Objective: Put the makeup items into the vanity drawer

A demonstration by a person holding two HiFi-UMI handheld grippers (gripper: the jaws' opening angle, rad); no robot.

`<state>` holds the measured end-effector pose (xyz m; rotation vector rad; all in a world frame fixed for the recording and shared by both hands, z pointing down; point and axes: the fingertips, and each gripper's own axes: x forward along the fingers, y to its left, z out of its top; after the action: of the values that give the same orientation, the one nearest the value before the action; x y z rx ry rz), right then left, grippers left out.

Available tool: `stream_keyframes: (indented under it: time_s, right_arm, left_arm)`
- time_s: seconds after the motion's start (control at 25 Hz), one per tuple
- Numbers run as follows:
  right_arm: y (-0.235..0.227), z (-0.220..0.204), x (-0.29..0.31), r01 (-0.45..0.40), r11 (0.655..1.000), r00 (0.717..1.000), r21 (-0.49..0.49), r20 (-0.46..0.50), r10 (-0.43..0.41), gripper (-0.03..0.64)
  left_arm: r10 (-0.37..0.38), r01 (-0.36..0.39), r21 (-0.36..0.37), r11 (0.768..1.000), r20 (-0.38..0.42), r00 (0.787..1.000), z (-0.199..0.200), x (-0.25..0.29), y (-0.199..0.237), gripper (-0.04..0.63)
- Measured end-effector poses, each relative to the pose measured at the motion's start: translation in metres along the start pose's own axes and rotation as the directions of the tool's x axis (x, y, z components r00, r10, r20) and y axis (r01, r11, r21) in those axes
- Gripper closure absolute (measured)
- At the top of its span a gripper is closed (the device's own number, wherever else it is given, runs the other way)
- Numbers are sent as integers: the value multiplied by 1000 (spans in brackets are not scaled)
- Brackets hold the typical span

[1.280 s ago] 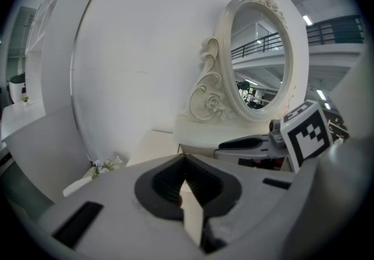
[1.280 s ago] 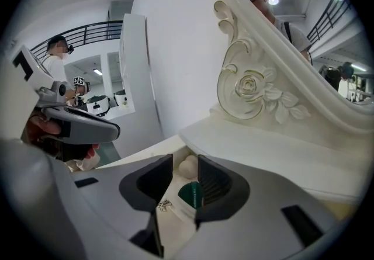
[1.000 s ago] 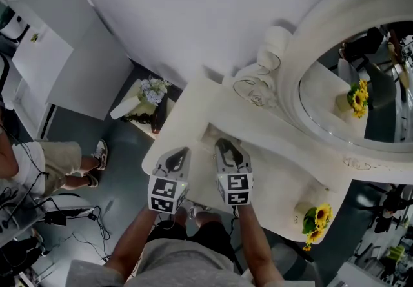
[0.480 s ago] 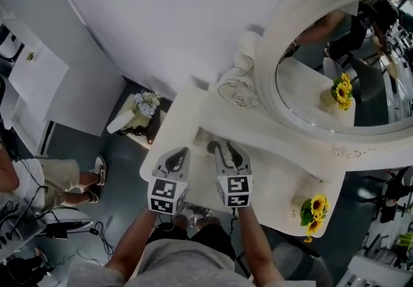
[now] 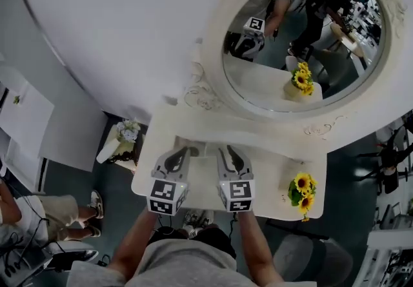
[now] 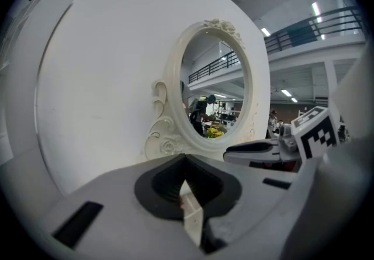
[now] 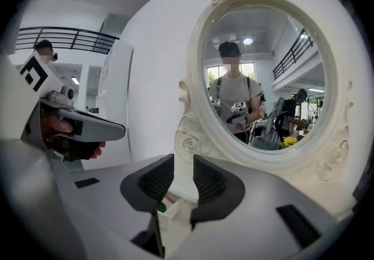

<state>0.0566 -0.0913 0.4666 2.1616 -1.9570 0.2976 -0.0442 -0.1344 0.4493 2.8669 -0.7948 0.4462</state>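
Both grippers hover side by side over the white vanity top (image 5: 271, 179), pointing at the oval mirror (image 5: 213, 79). My left gripper (image 5: 176, 152) has its dark pads meeting at the tips, and I see nothing held (image 6: 184, 162). My right gripper (image 5: 227, 151) has just been closing, but a clear gap remains and nothing is between its pads (image 7: 184, 174). Below the right jaws a white compartment (image 7: 175, 209) shows small green and red items, too hidden to name. The mirror shows the person holding the grippers.
A pot of sunflowers (image 5: 301, 190) stands at the vanity's right end. A low side table with pale flowers (image 5: 126, 134) sits on the floor to the left. The white wall rises behind the mirror's carved frame (image 7: 190, 136). Another person's legs show at far left (image 5: 39, 227).
Both grippers have lifted away from the vanity top. The head view has swung up, so the whole mirror now shows. The right jaws stand a little narrower.
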Motion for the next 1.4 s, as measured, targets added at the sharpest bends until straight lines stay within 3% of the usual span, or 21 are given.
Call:
stream_keyframes:
  time_s: [0.4, 0.72, 0.96, 1.4]
  right_arm:
    - [-48, 26, -93, 201, 979, 975, 27, 93, -202, 569]
    - [-66, 18, -149, 323, 945, 938, 48, 119, -326, 589]
    - [-74, 13, -168, 371, 927, 919, 62, 120, -376, 591]
    - [-75, 8, -170, 386, 921, 914, 54, 109, -390, 601]
  left_arm:
    - [-184, 176, 98, 980, 78, 980, 47, 0, -83, 595]
    - [-301, 287, 144, 947, 79, 950, 49, -4, -134, 595]
    - [-338, 325, 160, 932, 67, 939, 46, -5, -149, 595]
    - [-350, 338, 154, 928, 57, 935, 42, -4, -152, 595]
